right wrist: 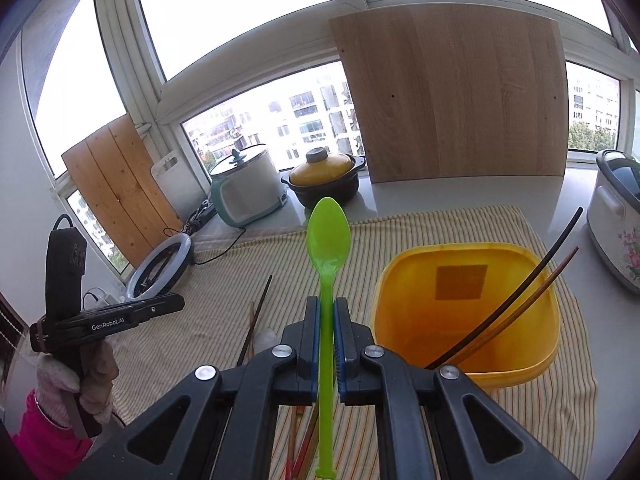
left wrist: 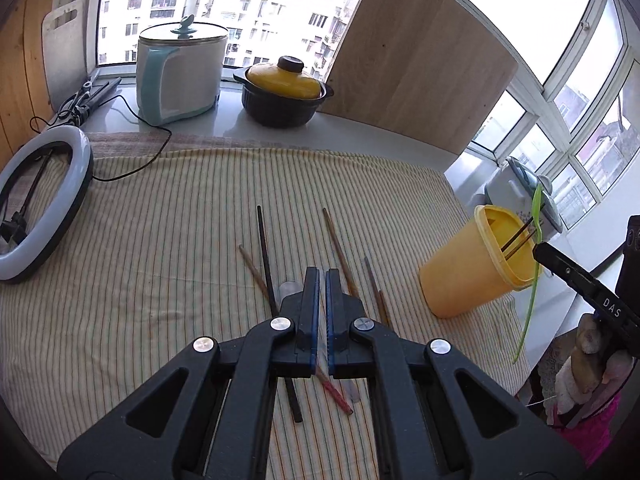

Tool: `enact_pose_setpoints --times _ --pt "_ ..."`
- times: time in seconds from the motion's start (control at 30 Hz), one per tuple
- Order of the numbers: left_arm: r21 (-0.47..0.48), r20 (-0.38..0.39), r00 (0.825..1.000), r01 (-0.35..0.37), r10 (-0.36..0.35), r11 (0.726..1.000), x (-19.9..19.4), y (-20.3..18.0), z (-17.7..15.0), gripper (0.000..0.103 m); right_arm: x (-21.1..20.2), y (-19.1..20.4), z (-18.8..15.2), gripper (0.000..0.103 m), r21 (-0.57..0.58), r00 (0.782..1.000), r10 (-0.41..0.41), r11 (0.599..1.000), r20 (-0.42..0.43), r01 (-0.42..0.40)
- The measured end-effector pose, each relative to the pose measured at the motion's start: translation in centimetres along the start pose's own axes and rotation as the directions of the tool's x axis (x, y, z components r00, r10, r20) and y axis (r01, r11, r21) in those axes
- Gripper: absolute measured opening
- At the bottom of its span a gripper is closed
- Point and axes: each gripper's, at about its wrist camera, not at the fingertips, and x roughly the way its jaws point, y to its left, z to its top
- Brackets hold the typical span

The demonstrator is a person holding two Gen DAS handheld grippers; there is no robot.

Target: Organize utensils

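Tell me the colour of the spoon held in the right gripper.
The spoon is bright translucent green; it shows best in the right wrist view, clamped in the right gripper.

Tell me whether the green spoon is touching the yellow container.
Apart. The left wrist view shows the green spoon held off beside the yellow container rim by the right gripper, with a gap between them.
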Motion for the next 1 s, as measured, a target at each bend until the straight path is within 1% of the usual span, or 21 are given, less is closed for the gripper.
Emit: enact_pose_setpoints --times 0.1,0.17,0.23,0.27,0.37,0.47,0.53,0.6,0.63,0.73,0.93,0.97,1.0 --pt "-0.02 -0.064 0.998 -0.007 0.006 1.0 2.8 0.9 0.5 0.0 -0.7 -0.7 0.3 0.004 0.01 1.0 -0.012 1.0 0.013 0.012" --pt "-0.038 -0.1 0.994 -0.042 0.038 0.998 4.9 1.5 0.9 0.0 -1.3 -0.9 0.5 0.004 0.013 1.0 -0.021 1.0 0.024 0.02" --pt "-0.033 -0.137 0.989 -0.063 0.058 0.997 6.9 2.0 1.5 0.001 -1.8 -1.2 0.6 0.004 0.016 0.999 -0.025 1.0 0.033 0.025" --pt "-0.034 -0.152 0.985 -0.087 0.081 0.996 7.8 2.5 1.7 0.001 -2.1 -1.3 0.6 0.004 0.016 0.999 -0.026 1.0 0.036 0.026" --pt "-0.039 -0.179 0.974 -0.147 0.138 0.988 9.7 3.8 2.0 0.001 -2.7 -1.4 0.5 0.004 0.016 0.999 -0.027 1.0 0.043 0.026" --pt "-0.034 -0.197 0.965 -0.182 0.172 0.983 10.5 5.0 1.7 0.002 -2.9 -1.5 0.2 0.004 0.016 0.999 -0.023 1.0 0.041 0.023" --pt "-0.013 -0.214 0.958 -0.198 0.191 0.98 10.7 5.5 1.3 0.005 -2.7 -1.5 0.2 0.004 0.014 0.999 -0.02 1.0 0.036 0.019" --pt "0.01 -0.227 0.95 -0.216 0.212 0.976 11.0 5.9 0.9 0.019 -2.5 -1.6 0.1 0.004 0.015 0.999 -0.016 1.0 0.031 0.015" --pt "0.02 -0.232 0.947 -0.223 0.221 0.975 11.1 6.0 0.8 0.02 -2.4 -1.6 0.1 0.004 0.017 0.999 -0.013 1.0 0.03 0.013" --pt "0.047 -0.25 0.94 -0.229 0.233 0.972 11.6 6.0 0.6 0.021 -2.1 -1.5 0.1 0.004 0.021 1.0 -0.007 1.0 0.026 0.006" --pt "0.115 -0.283 0.917 -0.259 0.281 0.959 13.2 5.5 0.3 0.021 -1.9 -1.7 -0.2 0.004 0.033 1.0 0.003 0.999 0.011 -0.003" --pt "0.12 -0.286 0.915 -0.261 0.285 0.958 13.5 5.5 0.2 0.02 -1.9 -1.7 -0.3 0.004 0.033 1.0 0.001 0.999 0.01 -0.002" --pt "0.128 -0.275 0.917 -0.263 0.289 0.956 13.5 5.3 0.2 0.021 -1.9 -1.7 -0.3 0.004 0.033 1.0 0.001 0.999 0.01 -0.002"
